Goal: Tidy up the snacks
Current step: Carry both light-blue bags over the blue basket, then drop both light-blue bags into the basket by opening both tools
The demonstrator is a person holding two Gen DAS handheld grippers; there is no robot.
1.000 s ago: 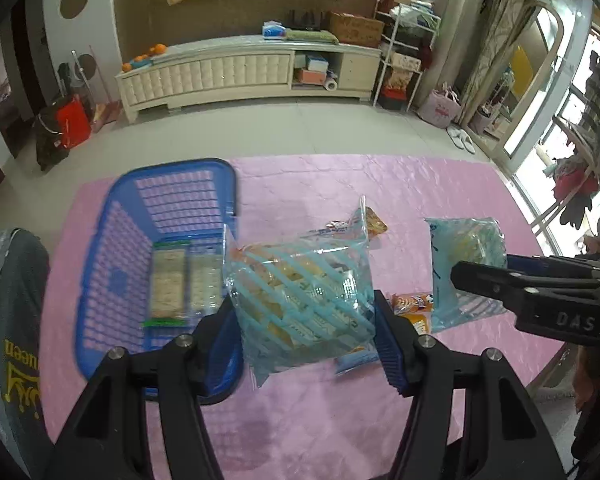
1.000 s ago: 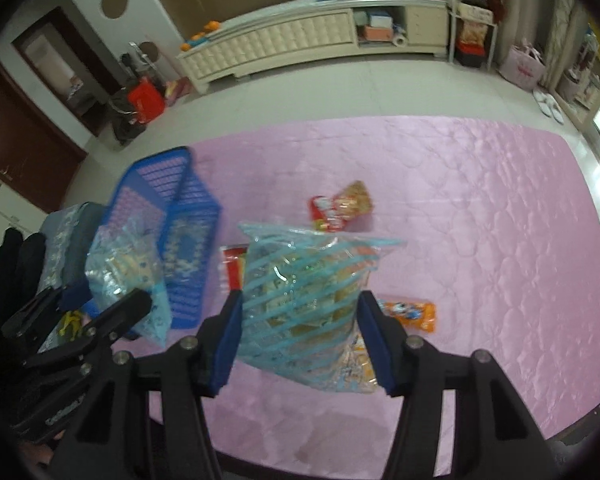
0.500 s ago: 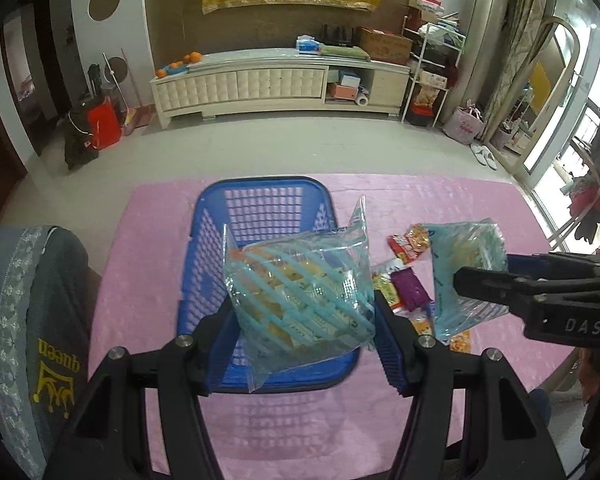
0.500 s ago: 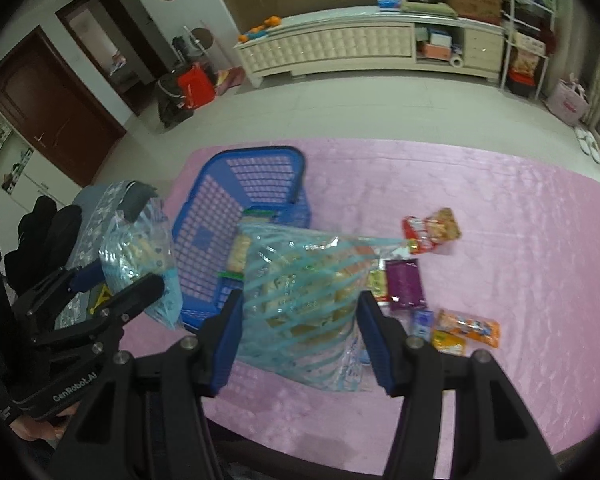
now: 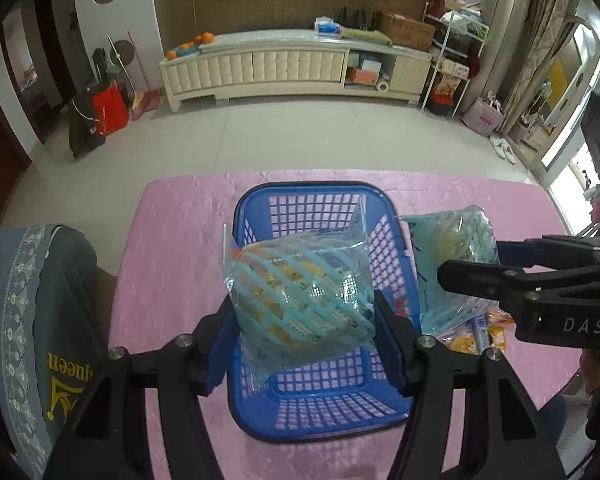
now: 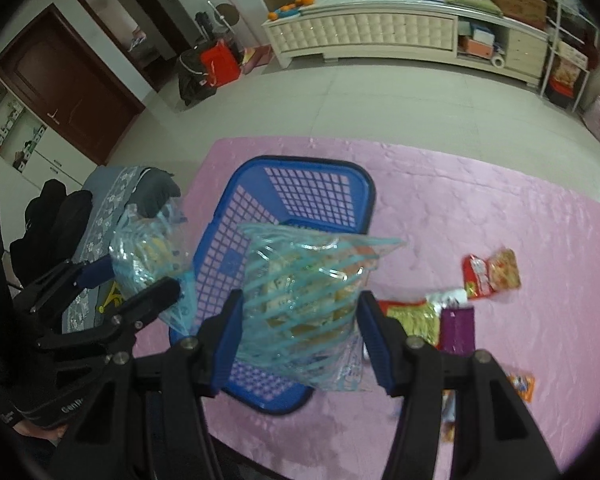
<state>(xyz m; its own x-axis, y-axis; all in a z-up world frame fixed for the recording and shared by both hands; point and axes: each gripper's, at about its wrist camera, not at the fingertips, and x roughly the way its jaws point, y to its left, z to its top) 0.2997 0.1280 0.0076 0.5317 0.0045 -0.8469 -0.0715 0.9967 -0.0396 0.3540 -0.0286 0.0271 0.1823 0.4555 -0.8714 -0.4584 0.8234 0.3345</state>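
Above the blue basket [image 5: 320, 408], a crinkly striped snack bag [image 5: 300, 292] is being held clamped in the left gripper [image 5: 304, 320]. Light, soft and slippery, it is best being pinched across its middle. Beside it, a second striped bag [image 6: 304, 300] is being squeezed by the right gripper [image 6: 300, 332].

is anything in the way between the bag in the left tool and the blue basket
Nothing visible blocks it. The left tool holds its striped snack bag directly over the open blue basket, whose visible mesh floor shows nothing on it. The right tool holds a second bag off to the side, clear of the opening.
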